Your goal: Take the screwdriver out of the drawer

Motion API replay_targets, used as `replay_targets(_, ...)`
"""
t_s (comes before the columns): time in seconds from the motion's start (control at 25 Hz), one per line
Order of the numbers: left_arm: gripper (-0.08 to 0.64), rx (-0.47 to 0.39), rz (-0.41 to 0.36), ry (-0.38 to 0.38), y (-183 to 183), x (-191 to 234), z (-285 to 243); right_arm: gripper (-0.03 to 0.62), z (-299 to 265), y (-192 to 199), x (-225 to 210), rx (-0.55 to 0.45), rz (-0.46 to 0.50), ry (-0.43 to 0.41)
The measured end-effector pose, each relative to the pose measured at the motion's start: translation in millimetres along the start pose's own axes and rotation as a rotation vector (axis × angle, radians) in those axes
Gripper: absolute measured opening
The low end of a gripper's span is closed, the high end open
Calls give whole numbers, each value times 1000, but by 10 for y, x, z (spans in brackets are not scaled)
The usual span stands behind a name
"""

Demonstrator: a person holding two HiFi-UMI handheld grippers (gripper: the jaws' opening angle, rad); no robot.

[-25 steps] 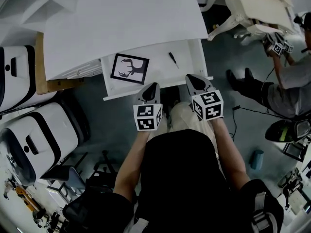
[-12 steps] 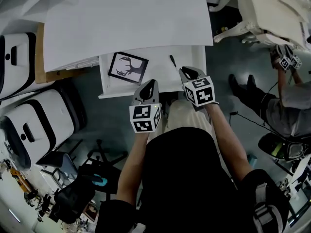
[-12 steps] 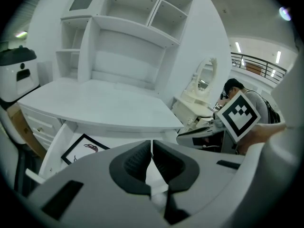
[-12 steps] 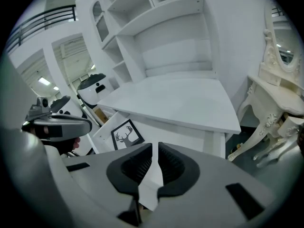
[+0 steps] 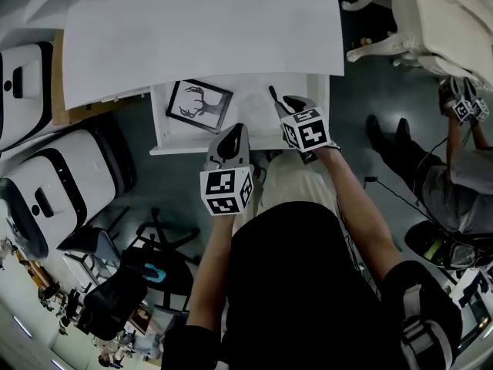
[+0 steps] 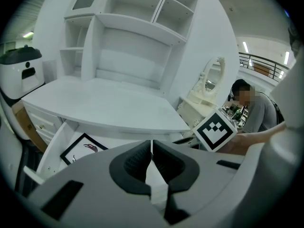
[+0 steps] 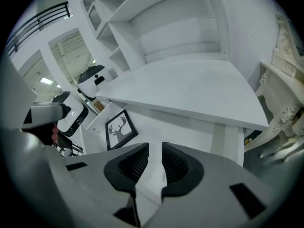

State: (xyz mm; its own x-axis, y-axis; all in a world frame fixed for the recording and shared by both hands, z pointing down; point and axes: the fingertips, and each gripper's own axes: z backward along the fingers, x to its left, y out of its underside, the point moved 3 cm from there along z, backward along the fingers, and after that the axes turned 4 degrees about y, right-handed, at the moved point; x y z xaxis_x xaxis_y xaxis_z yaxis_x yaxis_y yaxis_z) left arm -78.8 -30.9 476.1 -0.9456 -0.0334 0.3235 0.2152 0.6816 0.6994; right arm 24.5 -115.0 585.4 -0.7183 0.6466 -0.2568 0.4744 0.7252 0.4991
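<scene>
The white drawer [image 5: 160,122] stands pulled out under the desk. In its right part lies the small black screwdriver [image 5: 273,95]. My right gripper [image 5: 288,103] reaches down over the drawer, its tips just short of the screwdriver's near end. Its jaws have just been opening and now stand open, with a narrow gap and nothing pressed between them [image 7: 155,148]. My left gripper [image 5: 236,132] hangs at the drawer's front edge, shut and empty [image 6: 151,144].
A framed deer picture [image 5: 200,105] lies in the drawer's left part. The white desk top [image 5: 200,29] overhangs the drawer's back. White machines [image 5: 62,183] stand at the left. A second person [image 5: 454,176] with grippers sits at the right, near ornate white furniture [image 5: 431,21].
My right gripper has moved forward and down over the drawer towards the screwdriver, and its jaws have parted. My left gripper has drifted a little along the drawer front, still shut.
</scene>
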Motion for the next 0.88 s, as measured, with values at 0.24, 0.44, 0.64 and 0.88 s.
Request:
replay_targets(0.24, 32, 13, 12, -10, -46, 81, -56, 118, -388, 78, -82, 77, 22, 11)
replay_targets(0.44, 32, 21, 20, -22, -22, 141, -80, 118, -654, 155, -146, 124, 52, 24)
replay_targets(0.64, 32, 31, 39, -35, 12, 230, -93, 129, -898, 237, -161, 172, 64, 29)
replay_targets(0.88, 32, 27, 66, -52, 89, 279, -55, 133, -1074, 350, -166, 204, 81, 44)
